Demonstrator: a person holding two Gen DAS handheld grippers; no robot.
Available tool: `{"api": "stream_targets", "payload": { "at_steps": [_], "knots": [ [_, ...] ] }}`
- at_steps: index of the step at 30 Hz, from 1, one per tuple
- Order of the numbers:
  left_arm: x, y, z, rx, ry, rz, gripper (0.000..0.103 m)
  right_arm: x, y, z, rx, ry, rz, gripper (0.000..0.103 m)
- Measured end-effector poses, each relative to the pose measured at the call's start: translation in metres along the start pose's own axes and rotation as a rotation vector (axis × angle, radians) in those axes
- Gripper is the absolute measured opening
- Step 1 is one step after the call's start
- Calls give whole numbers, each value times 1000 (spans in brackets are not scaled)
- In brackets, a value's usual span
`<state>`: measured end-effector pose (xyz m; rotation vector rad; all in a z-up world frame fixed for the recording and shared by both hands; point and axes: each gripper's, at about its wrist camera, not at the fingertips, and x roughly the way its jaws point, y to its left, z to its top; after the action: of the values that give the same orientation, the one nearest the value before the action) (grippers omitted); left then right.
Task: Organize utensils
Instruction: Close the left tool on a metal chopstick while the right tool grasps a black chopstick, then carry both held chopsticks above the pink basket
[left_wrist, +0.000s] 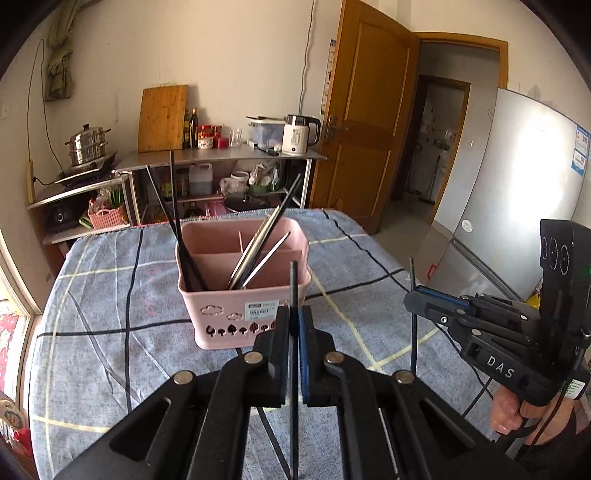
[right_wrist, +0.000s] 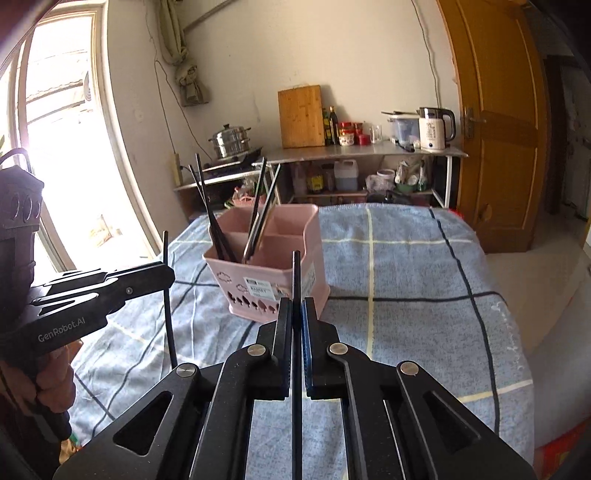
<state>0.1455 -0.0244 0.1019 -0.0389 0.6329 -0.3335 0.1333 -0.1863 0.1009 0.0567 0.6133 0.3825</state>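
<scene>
2 grippers, left (left_wrist: 294, 325) and right (right_wrist: 296, 314), jaws each clamped on 1 chopstick (left_wrist: 293, 291); thin sticks may pivot, missing the caddy (left_wrist: 242, 291).

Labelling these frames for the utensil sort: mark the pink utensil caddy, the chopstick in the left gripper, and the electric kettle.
pink utensil caddy (left_wrist: 221, 325): left wrist view, front wall beside the label.
black chopstick (left_wrist: 293, 284): left wrist view, shaft above the closed jaws.
electric kettle (right_wrist: 432, 131): right wrist view, white body.
</scene>
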Motion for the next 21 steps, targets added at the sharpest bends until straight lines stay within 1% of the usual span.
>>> {"api": "stream_targets", "payload": {
  "at_steps": [4, 8, 14, 21],
  "knots": [
    [-13, 5, 12, 6, -43, 4, 5, -20, 3, 15, -13, -71, -5, 5],
    [-17, 9, 17, 5, -55, 7, 5, -29, 3, 20, -10, -105, -10, 5],
    [-17, 11, 16, 1, -45, 3, 5, -29, 2, 19, -6, -100, -7, 5],
    [-24, 10, 18, 10, -47, -4, 5, -32, 7, 22, -30, -103, 9, 5]
  ]
}}
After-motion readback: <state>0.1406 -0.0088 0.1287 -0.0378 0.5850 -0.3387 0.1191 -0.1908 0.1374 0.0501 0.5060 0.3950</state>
